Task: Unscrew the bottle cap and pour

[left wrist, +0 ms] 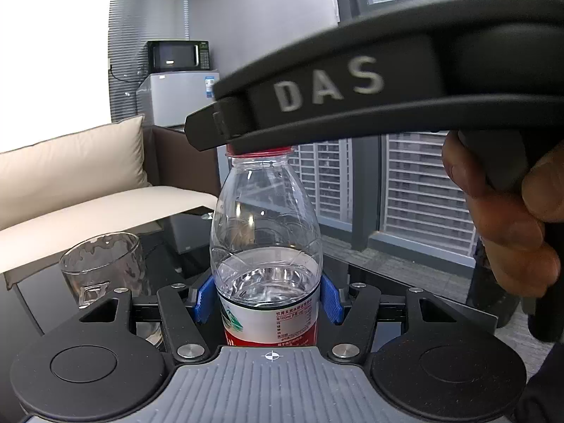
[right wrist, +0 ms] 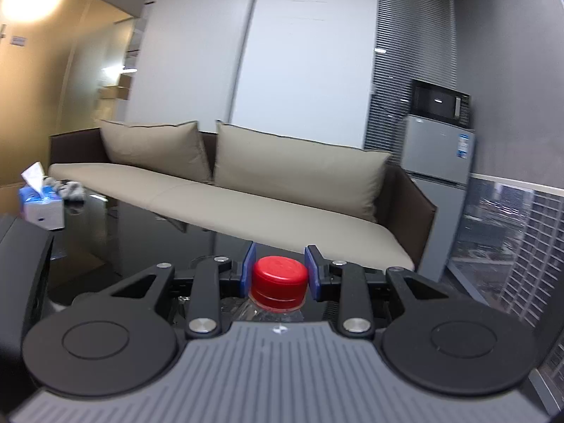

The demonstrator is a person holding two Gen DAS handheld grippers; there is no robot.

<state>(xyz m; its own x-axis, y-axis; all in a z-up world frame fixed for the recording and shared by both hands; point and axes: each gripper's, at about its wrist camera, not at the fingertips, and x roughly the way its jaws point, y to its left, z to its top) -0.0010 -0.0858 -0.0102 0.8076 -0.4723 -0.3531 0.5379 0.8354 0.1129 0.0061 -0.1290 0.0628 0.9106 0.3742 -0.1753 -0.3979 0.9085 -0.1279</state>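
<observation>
**Bottle clamped at body and cap, both grippers closed**

Bottle [left wrist: 266, 246] stands upright on the dark glass table [left wrist: 370, 264], roughly half full of clear water, with a white and red label around its lower part. We see our left gripper [left wrist: 267, 299] closed on the bottle body just above the label; its blue pads [left wrist: 203, 299] press against the plastic on both sides.

Our right gripper [right wrist: 278, 273] is closed on the red cap [right wrist: 279, 276], with the blue pads [right wrist: 249, 271] touching the cap's sides. The cap sits on the neck, and its tamper ring shows just below it. In the left wrist view the right gripper's black body crosses above the bottle and hides most of the cap; only a red sliver shows beneath it. A hand [left wrist: 504, 218] holds that gripper's handle at the right edge.

An empty drinking glass [left wrist: 102, 268] stands on the table just left of the bottle, apart from it. Behind the table we note a beige sofa [right wrist: 246, 194], a microwave [left wrist: 178, 54] on a small fridge [left wrist: 174, 98], and a tissue box [right wrist: 40, 208] at the table's far left.
</observation>
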